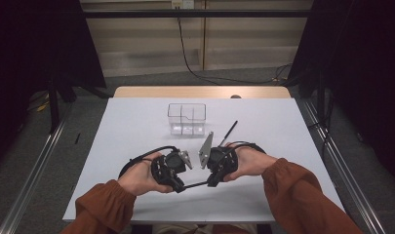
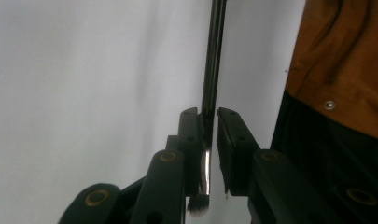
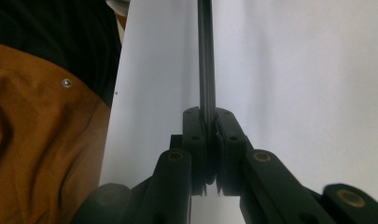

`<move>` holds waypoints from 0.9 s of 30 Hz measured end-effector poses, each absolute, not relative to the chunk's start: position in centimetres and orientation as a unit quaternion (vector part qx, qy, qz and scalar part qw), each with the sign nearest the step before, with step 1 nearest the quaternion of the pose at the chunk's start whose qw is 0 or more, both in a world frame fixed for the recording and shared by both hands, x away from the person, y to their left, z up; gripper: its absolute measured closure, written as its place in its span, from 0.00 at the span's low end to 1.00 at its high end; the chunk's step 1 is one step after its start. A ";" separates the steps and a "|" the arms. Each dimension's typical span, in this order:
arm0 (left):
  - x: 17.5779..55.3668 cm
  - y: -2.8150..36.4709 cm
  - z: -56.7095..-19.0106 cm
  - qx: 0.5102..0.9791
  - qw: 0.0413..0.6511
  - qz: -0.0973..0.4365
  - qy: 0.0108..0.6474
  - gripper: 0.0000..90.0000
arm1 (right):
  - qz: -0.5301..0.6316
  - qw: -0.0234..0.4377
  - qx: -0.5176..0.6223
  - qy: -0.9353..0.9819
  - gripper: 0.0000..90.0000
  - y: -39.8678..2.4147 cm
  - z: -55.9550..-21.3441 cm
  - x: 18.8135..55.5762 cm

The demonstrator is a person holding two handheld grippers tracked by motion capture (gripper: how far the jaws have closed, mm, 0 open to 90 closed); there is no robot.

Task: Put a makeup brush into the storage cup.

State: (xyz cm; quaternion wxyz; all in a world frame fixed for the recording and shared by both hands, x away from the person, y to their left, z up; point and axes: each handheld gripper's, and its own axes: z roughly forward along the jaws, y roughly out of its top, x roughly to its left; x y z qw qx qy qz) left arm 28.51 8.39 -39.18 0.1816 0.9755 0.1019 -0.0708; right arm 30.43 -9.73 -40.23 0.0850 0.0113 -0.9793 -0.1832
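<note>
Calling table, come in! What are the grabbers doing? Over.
Right gripper shut on the brush. Left gripper slightly open, brush between its jaws. Clear box sits beyond, not in the way. Over.

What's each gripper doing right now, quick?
Left gripper: slightly open, with the black brush between its jaws and a gap showing beside the handle.
Right gripper: closed on the same brush's handle.

A thin black makeup brush (image 1: pixel 195 185) with a silver ferrule and dark bristle tip lies level above the table.
</note>
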 end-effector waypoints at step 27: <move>28.5 11.7 -38.9 0.917 0.346 -0.010 0.198 0.11 | -0.233 0.063 -0.061 -0.969 0.93 -13.4 -39.9 29.2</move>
